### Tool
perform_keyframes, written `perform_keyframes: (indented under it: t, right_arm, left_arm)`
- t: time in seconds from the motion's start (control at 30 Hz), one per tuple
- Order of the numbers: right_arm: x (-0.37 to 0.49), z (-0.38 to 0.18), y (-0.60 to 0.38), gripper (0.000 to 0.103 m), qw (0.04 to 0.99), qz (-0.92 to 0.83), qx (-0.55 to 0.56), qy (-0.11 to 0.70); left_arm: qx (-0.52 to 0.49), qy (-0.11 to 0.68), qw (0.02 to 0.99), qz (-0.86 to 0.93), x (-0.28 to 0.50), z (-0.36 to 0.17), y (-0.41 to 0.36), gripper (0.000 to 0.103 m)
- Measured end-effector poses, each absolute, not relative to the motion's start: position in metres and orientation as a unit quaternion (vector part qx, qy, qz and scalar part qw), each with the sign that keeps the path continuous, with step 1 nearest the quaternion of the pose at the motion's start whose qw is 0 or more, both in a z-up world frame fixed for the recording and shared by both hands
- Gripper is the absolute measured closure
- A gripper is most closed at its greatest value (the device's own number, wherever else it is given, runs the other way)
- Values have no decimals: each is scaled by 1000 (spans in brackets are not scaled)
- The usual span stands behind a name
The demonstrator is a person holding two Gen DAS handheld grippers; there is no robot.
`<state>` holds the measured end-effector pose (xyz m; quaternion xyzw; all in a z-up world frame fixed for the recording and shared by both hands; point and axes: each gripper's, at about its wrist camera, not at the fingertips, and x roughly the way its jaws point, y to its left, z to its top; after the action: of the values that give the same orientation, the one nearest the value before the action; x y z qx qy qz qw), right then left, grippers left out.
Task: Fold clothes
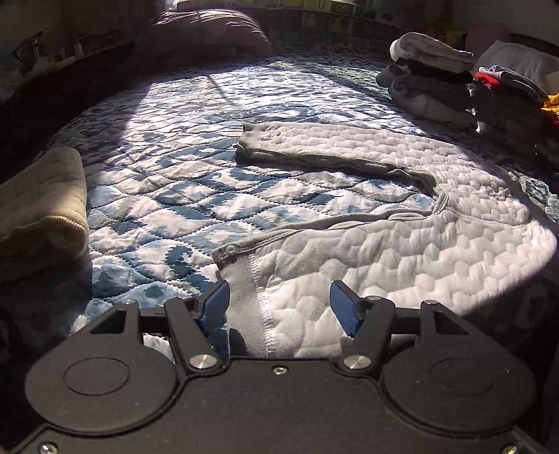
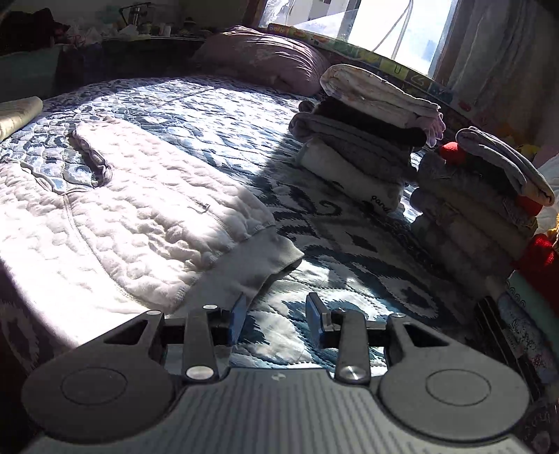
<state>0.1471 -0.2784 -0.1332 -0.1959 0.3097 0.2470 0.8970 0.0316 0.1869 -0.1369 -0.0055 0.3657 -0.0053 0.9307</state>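
A light grey quilted garment [image 1: 401, 223] lies spread flat on the blue and white bedspread [image 1: 181, 167], one sleeve stretched toward the far left. My left gripper [image 1: 279, 300] is open, its blue pads astride the garment's near hem band beside a snap button [image 1: 230, 249]. In the right wrist view the same garment [image 2: 139, 209] fills the left half. My right gripper [image 2: 276, 314] is open just off the garment's near right corner [image 2: 276, 258], over bare bedspread [image 2: 349, 265], with nothing between its fingers.
Two stacks of folded clothes [image 2: 367, 146] [image 2: 489, 209] stand on the right of the bed. A folded beige cloth [image 1: 42, 209] lies at the left edge. A dark pillow [image 2: 265, 56] sits at the head, under a bright window [image 2: 367, 17].
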Motion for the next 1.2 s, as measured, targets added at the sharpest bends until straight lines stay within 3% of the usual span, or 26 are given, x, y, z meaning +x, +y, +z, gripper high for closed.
perform_keyframes:
  t: [0.13,0.27,0.43,0.63,0.93,1.2]
  right_arm:
    - [129,-171,-251,57,878,245,-233,339]
    - [129,-161,-279,47,887,204,-193,366]
    - [107,-160,-311,50,887,177,-244,350]
    - [78,-156,-314,51,893,189,-266,310]
    - [48,-161,-265,51,855,236,-401,230]
    - [50,-177,-244,51,815,263,-474,207]
  left_arm:
    - [19,412,911,-18,54,-154,171,37]
    - [22,418,908,3,44,-154,193,34]
    - [-2,397,917,41,11,-144,232,36]
    - [52,360,931,43,-21,-133,227,37]
    - [203,329,922,-21,-23,-136,172,36]
    - [381,311,868,-74,-27,-166,134,36]
